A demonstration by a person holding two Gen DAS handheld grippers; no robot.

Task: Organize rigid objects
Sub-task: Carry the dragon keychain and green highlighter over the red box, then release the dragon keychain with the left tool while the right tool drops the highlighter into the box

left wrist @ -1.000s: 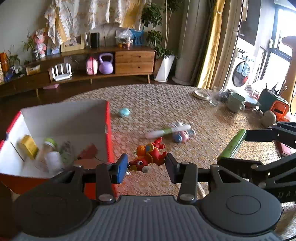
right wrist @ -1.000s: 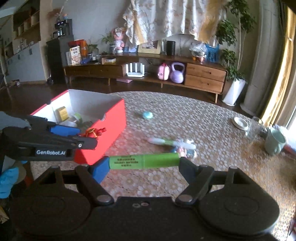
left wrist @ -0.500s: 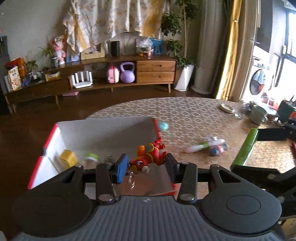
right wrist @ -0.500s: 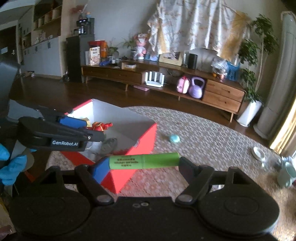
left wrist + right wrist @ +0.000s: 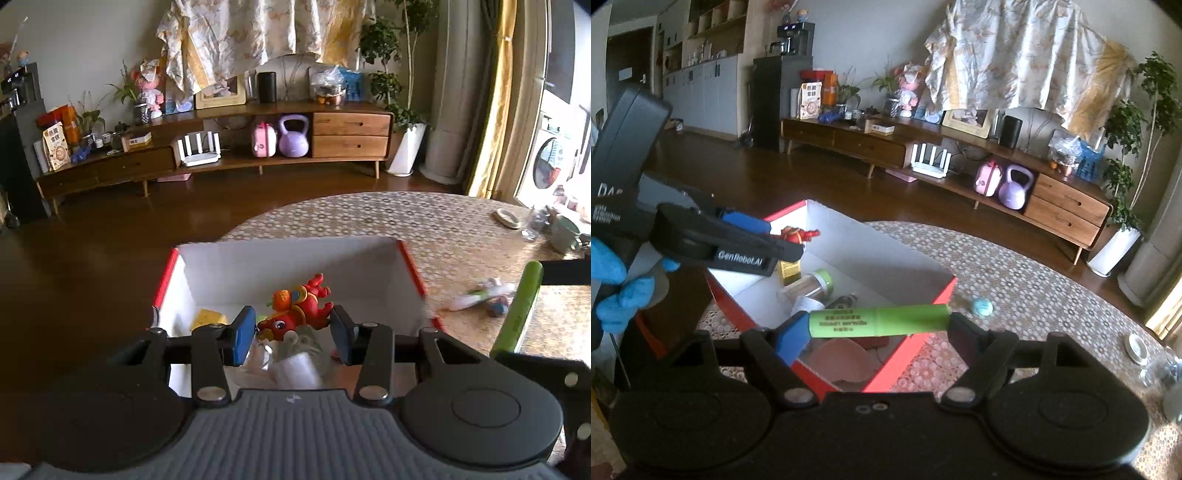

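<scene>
Left gripper (image 5: 291,332) clamps red toy dragon (image 5: 299,308) above red box (image 5: 413,269) at tabletop (image 5: 424,218) edge; right gripper (image 5: 877,328) clamps green tube (image 5: 879,322) lengthwise, over the box's near corner.

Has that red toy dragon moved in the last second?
Yes. The red toy dragon, held in the left tool, went from over the table to over the red box.

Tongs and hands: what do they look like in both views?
Both tongs are black, with blue pads and silver pivot screws. The left one carries white "GenRobot.AI" lettering. The hand on it wears a blue glove.
</scene>
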